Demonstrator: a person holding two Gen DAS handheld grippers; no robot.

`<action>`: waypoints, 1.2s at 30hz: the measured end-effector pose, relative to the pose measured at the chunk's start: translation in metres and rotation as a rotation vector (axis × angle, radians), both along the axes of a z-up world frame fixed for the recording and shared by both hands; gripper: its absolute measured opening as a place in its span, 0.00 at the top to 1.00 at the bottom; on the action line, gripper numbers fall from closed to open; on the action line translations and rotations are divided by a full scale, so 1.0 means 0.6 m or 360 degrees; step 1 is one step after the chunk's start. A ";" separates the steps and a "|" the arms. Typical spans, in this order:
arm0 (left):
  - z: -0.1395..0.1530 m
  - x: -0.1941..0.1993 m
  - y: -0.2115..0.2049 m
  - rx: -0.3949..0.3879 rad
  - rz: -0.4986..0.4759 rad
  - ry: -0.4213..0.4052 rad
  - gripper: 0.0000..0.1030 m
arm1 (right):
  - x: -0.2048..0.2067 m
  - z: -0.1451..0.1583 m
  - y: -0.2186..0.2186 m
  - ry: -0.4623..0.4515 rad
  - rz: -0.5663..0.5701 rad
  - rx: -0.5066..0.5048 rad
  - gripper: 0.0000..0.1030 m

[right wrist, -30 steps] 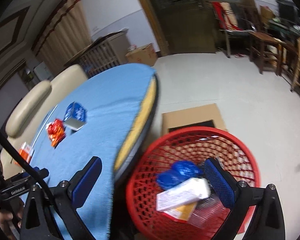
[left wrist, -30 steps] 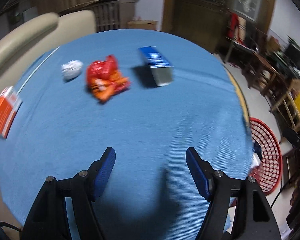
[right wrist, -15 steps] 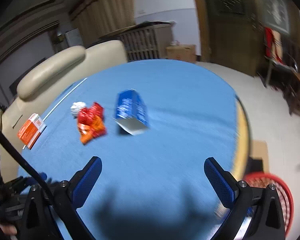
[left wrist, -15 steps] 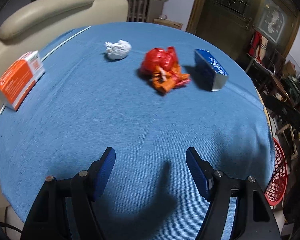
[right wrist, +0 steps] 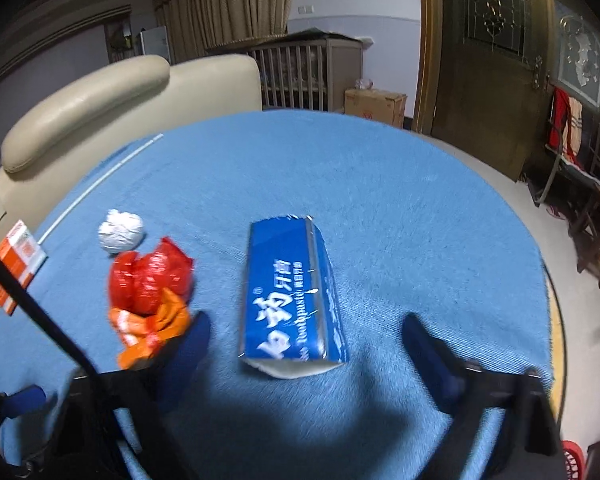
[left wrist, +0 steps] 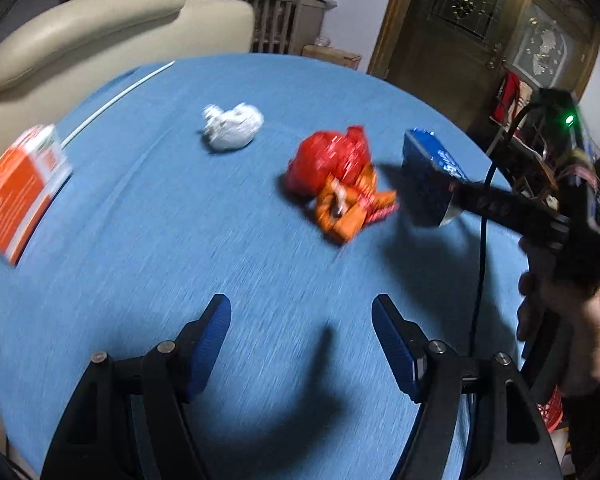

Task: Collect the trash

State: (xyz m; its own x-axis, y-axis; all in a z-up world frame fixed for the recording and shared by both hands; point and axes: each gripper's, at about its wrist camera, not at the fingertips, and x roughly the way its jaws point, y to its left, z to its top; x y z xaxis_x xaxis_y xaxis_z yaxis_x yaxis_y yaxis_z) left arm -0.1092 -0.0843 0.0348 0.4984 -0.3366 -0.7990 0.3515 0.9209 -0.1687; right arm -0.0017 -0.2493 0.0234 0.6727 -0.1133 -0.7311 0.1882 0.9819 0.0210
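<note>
Several pieces of trash lie on the round blue table (left wrist: 180,260): a white paper ball (left wrist: 232,126) (right wrist: 120,234), a crumpled red and orange wrapper (left wrist: 336,180) (right wrist: 148,284), a blue toothpaste box (left wrist: 428,176) (right wrist: 288,292) and an orange box (left wrist: 16,196) (right wrist: 14,264) at the left edge. My right gripper (right wrist: 306,322) straddles the near end of the blue box, its jaws closing, pads clear of the box sides. My left gripper (left wrist: 300,312) hovers open and empty over the near part of the table, well short of the wrapper.
A hand (left wrist: 560,320) holds the right gripper at the right of the left wrist view. A red mesh basket (right wrist: 572,452) (left wrist: 552,412) stands on the floor by the table's right edge. A beige sofa (left wrist: 80,32) is behind the table, chairs to the right.
The right gripper swung from above the red basket over the table to the blue box, and its jaws narrowed. The left gripper shifted sideways; the right gripper and hand now appear in its view.
</note>
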 end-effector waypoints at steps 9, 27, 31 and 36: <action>-0.002 0.073 -0.097 0.0073 -0.0248 -0.0094 0.28 | -0.026 -0.001 -0.061 -0.0021 -0.0012 0.0154 0.58; -0.030 0.070 -0.112 0.0133 -0.0285 0.0071 0.62 | -0.136 0.009 -0.085 -0.0111 -0.0013 0.0350 0.58; -0.024 0.035 -0.084 0.0120 -0.0216 0.0072 0.68 | -0.163 0.017 -0.074 -0.0137 -0.0005 0.0373 0.58; -0.015 -0.008 -0.051 0.0117 -0.0142 0.0046 0.68 | -0.199 0.023 -0.059 -0.0153 0.0009 0.0388 0.58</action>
State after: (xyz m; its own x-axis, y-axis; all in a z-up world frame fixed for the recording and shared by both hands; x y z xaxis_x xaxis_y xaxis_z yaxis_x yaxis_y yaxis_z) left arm -0.1138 -0.1146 0.0257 0.4453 -0.3183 -0.8369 0.4284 0.8965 -0.1130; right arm -0.1208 -0.2844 0.0370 0.7404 0.0622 -0.6693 0.1684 0.9468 0.2743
